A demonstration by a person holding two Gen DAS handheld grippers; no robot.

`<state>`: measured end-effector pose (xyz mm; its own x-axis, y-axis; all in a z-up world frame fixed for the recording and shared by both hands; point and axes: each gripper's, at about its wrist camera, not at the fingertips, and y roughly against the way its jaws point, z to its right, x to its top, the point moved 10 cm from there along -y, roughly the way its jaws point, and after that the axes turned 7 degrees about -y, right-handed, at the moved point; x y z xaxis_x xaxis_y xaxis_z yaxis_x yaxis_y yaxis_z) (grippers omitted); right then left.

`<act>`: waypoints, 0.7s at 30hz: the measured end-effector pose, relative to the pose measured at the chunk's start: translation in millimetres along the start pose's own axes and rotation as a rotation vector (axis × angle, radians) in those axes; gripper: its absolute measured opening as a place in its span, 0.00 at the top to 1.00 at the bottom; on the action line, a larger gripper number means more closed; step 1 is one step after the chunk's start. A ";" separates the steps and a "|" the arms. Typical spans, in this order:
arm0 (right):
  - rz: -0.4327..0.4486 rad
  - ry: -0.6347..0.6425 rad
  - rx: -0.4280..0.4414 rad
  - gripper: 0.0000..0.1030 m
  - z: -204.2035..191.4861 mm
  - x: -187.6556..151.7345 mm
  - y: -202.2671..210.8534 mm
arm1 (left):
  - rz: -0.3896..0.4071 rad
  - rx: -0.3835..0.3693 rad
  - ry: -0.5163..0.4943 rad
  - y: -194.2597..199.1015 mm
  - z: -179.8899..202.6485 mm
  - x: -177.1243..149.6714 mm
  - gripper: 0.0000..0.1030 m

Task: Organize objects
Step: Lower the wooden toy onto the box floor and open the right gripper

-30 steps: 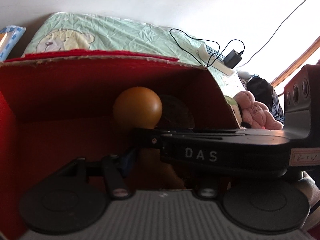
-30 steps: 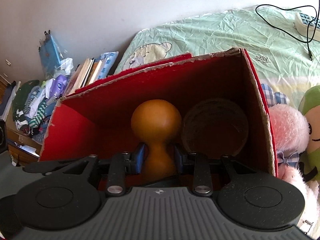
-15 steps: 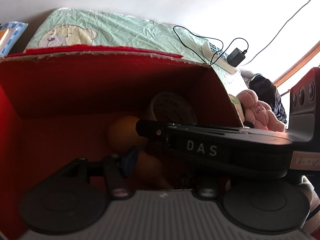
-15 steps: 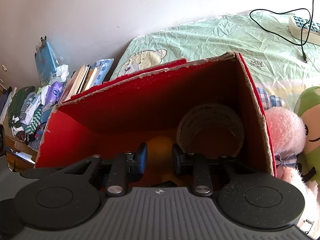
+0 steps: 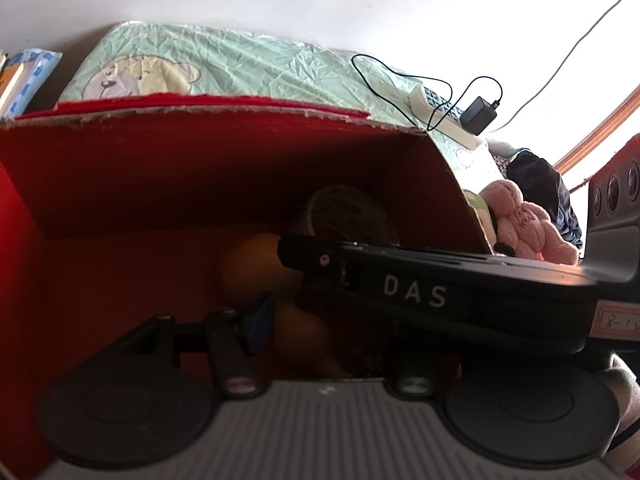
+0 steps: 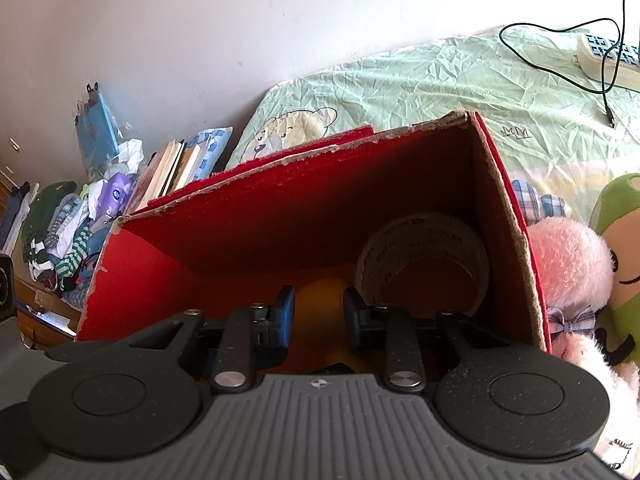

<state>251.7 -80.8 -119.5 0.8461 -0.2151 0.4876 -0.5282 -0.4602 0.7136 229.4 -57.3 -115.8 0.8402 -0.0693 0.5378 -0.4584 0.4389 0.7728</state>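
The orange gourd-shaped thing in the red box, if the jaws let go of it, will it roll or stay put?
The orange gourd-shaped thing has a round bulb, so it would probably roll or rock. The tape roll beside it and the red box walls should stop it going far. Its surface looks smooth, so it may be slippery.

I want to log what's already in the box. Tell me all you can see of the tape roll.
The tape roll is a wide ring of pale, beige-looking tape with faint dark print on its band and a hollow core. It stands on edge in the red box's far right corner, its opening towards the camera, close against the right wall. An orange object lies just to its left; contact is unclear.
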 end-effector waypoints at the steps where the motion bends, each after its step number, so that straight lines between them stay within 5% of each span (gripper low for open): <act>1: 0.001 0.000 0.001 0.72 0.0 0.0 0.0 | 0.001 0.003 0.001 0.3 -0.2 0.1 0.54; 21: 0.017 -0.002 0.024 0.72 0.5 1.0 1.7 | 0.008 0.048 -0.006 3.1 -1.4 1.8 0.53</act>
<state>251.7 -82.2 -118.0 0.8372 -0.2250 0.4984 -0.5407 -0.4767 0.6931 229.8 -54.8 -112.9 0.8348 -0.0711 0.5459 -0.4788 0.3957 0.7837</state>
